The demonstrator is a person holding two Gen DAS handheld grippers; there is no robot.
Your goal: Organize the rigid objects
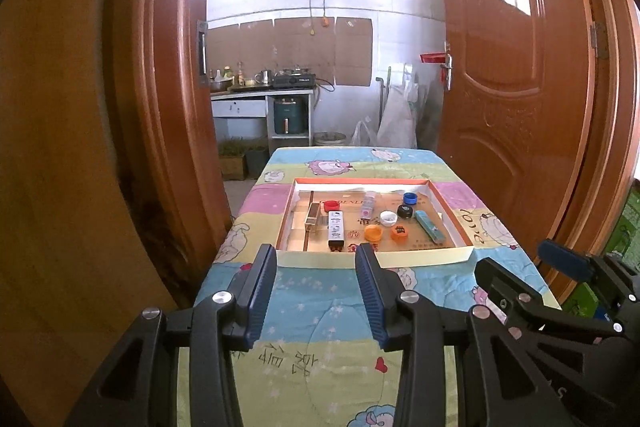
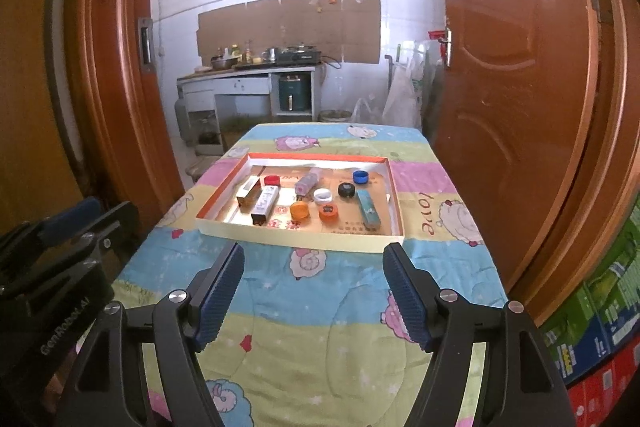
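Note:
A shallow orange-rimmed box lid (image 1: 286, 215) (image 2: 394, 203) lies on the table. It holds several bottle caps, among them red (image 1: 331, 205) (image 2: 271, 180), blue (image 1: 410, 198) (image 2: 360, 176), black (image 1: 404, 212) (image 2: 346, 189), white (image 1: 387, 217) (image 2: 323, 195) and two orange ones (image 1: 373, 233) (image 2: 299, 210). A white rectangular box (image 1: 336, 225) (image 2: 265, 202), a tan box (image 1: 313, 217) (image 2: 247, 190), a clear small bottle (image 1: 367, 207) (image 2: 307, 182) and a teal bar (image 1: 429, 231) (image 2: 368, 209) lie there too. My left gripper (image 1: 316, 259) and right gripper (image 2: 314, 263) are open and empty, held short of the lid's near rim.
The table wears a patchwork cartoon-sheep quilt (image 1: 320, 307) (image 2: 320, 307). Orange wooden doors (image 1: 516, 67) (image 2: 516, 67) flank it on both sides. A kitchen counter with a stove (image 1: 294, 79) stands behind. Coloured cartons (image 2: 600, 327) are stacked at the right.

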